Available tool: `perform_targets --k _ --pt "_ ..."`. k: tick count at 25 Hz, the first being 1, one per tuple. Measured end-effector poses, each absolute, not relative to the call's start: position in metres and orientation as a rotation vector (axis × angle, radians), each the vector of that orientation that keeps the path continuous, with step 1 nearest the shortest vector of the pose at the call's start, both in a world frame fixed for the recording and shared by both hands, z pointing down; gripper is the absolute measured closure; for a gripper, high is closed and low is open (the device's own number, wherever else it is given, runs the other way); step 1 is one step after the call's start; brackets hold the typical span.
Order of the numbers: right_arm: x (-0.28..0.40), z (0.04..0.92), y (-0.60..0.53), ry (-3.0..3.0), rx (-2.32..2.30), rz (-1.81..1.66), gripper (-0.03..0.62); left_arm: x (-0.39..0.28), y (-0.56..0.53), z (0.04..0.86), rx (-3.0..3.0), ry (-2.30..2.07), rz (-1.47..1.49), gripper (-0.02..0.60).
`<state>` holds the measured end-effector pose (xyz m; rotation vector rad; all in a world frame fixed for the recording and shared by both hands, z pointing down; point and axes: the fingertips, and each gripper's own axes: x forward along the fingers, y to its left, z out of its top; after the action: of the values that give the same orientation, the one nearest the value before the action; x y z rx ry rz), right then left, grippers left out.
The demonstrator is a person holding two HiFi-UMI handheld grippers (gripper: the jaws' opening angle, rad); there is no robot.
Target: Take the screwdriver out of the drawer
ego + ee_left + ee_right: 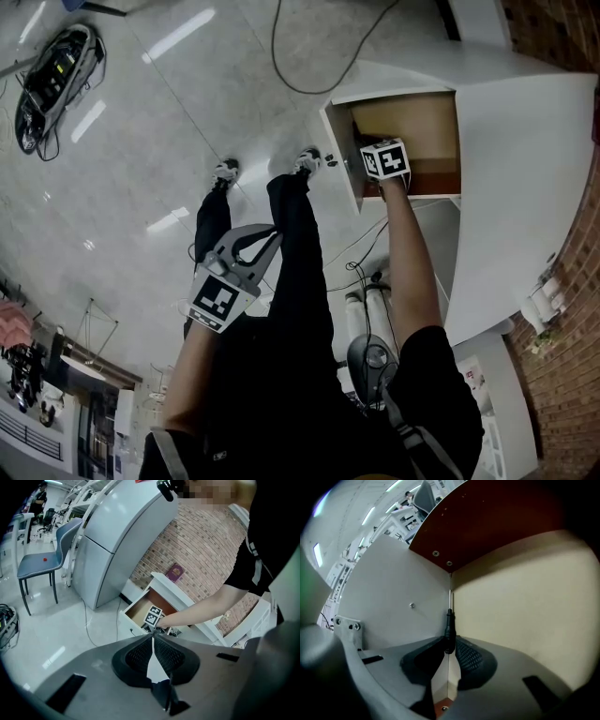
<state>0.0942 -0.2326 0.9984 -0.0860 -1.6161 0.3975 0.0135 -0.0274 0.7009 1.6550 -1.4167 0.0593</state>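
Note:
The white cabinet's drawer (412, 117) stands pulled out, its wooden inside showing. My right gripper (384, 157) reaches down into it, only its marker cube visible in the head view. In the right gripper view a slim black screwdriver (449, 630) is clamped between the jaws of the right gripper (449, 645), with its metal shaft pointing into the drawer's corner. My left gripper (274, 233) hangs by the person's leg, shut and empty. From the left gripper (153, 637) I look at the open drawer (139, 609) and the right gripper's cube (153, 617).
A white counter (525, 169) runs along a brick wall above the drawer. A cable (309, 56) loops over the floor and a black device (56, 70) lies far left. A blue chair (42, 564) and a maroon booklet (174, 572) show in the left gripper view.

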Motion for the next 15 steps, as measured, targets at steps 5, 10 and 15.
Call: perform_targets --k 5,10,15 --pt "0.0942 0.9988 -0.2323 -1.613 -0.235 0.391 0.487 0.0177 -0.0292 0.7029 1.661 -1.405 0.063 0.558" --pt "0.0943 1.0008 -0.2314 -1.579 -0.361 0.342 0.473 0.0176 -0.0289 0.7075 1.65 -1.406 0.07 0.558" --pt "0.0929 1.0021 -0.229 -1.61 -0.309 0.362 0.477 0.0173 -0.0341 0.7066 1.65 -1.425 0.07 0.558"
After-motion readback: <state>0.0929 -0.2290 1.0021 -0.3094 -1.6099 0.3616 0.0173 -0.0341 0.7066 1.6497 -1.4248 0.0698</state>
